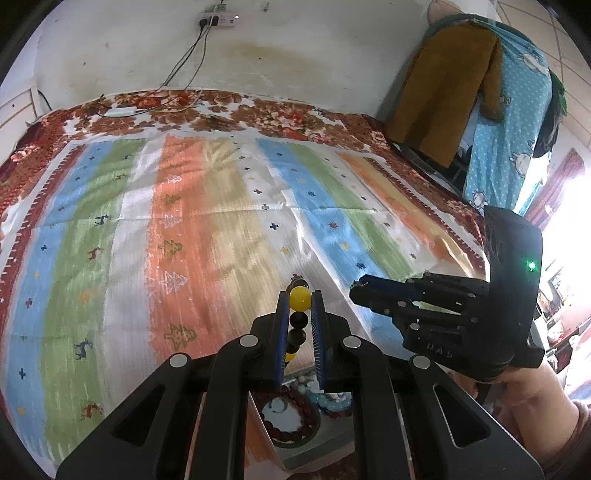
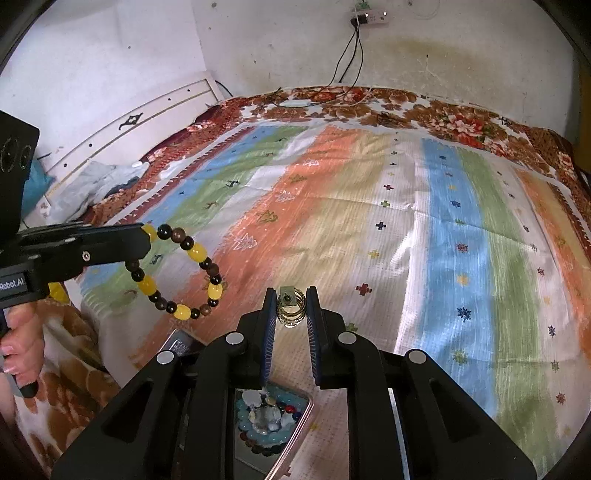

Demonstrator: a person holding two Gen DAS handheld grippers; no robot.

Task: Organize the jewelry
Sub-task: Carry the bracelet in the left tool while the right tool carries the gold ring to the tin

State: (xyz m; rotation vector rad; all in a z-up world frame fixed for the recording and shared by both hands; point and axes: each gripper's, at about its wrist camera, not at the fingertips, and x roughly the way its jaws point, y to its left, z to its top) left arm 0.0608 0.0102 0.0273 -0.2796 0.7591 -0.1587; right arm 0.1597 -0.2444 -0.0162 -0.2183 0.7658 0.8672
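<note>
My left gripper [image 1: 300, 300] is shut on a bracelet of yellow and dark brown beads [image 1: 298, 314]; in the right wrist view the bracelet [image 2: 184, 273] hangs as a loop from that gripper [image 2: 146, 236] above the bed. My right gripper [image 2: 291, 299] is shut on a small stack of gold rings with a square tag [image 2: 291, 306]. The right gripper also shows in the left wrist view [image 1: 360, 290], to the right of the left one. Below both grippers lies an open metal tray [image 2: 295, 435] holding more bead bracelets [image 1: 295, 417] and small stones.
A striped cloth [image 2: 388, 229] covers a floral bedspread [image 1: 280, 114]. A wall with a power strip and cables [image 1: 218, 20] stands behind. Hanging clothes [image 1: 480, 96] are at the right. A headboard and crumpled cloth [image 2: 99, 181] lie at the left.
</note>
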